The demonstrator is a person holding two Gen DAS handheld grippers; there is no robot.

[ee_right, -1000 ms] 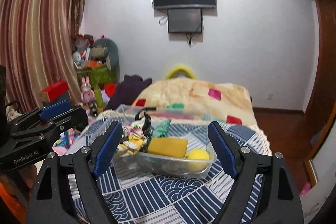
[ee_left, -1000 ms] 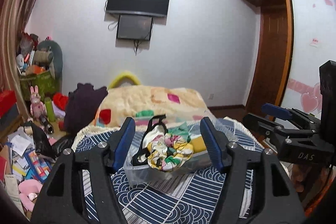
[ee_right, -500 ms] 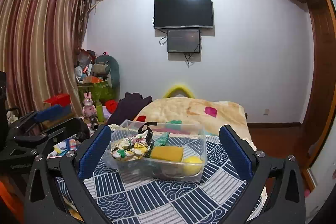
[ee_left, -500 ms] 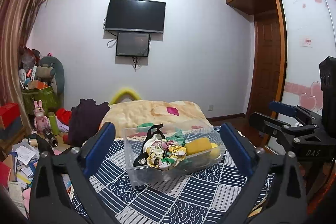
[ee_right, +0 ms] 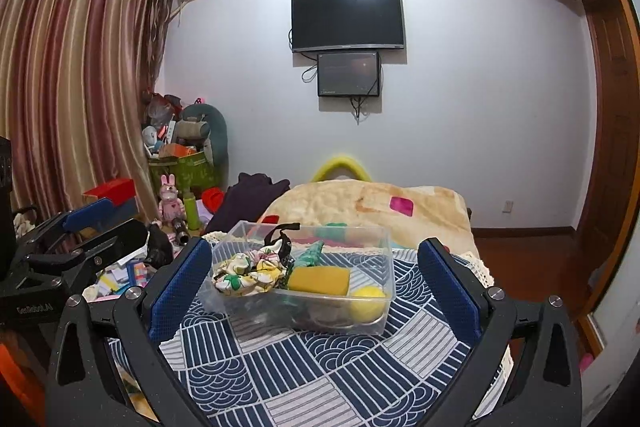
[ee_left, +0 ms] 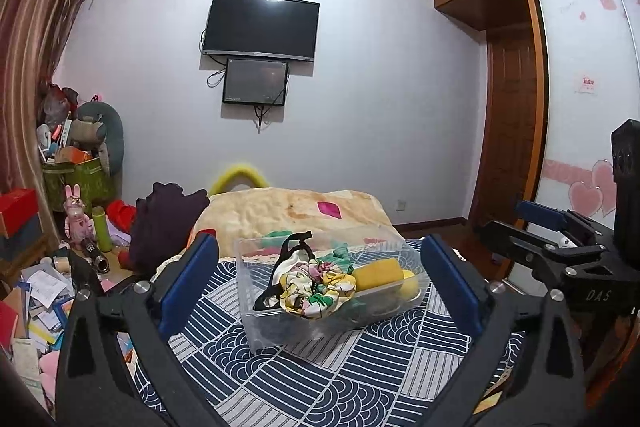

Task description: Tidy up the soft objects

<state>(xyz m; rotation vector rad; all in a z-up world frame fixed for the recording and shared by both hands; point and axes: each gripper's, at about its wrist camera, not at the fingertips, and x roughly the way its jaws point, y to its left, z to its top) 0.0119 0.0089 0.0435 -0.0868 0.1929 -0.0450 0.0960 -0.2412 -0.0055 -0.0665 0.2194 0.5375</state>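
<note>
Right wrist view is showing the clear rectangular plastic bin (ee_right: 304,283) sitting mid-bed on the navy patterned bedspread (ee_right: 320,367), straight ahead, long axis crosswise. Both the right gripper (ee_right: 314,287) and left gripper (ee_left: 318,287) are standing wide apart, empty, equally near.

dim even light, sharp, fisheye-bent edges

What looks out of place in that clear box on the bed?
A black strap from the floral fabric bundle sticks up above the rim of the clear box, and the bundle is heaped at one end. The yellow sponge and yellow ball sit neatly inside.
</note>
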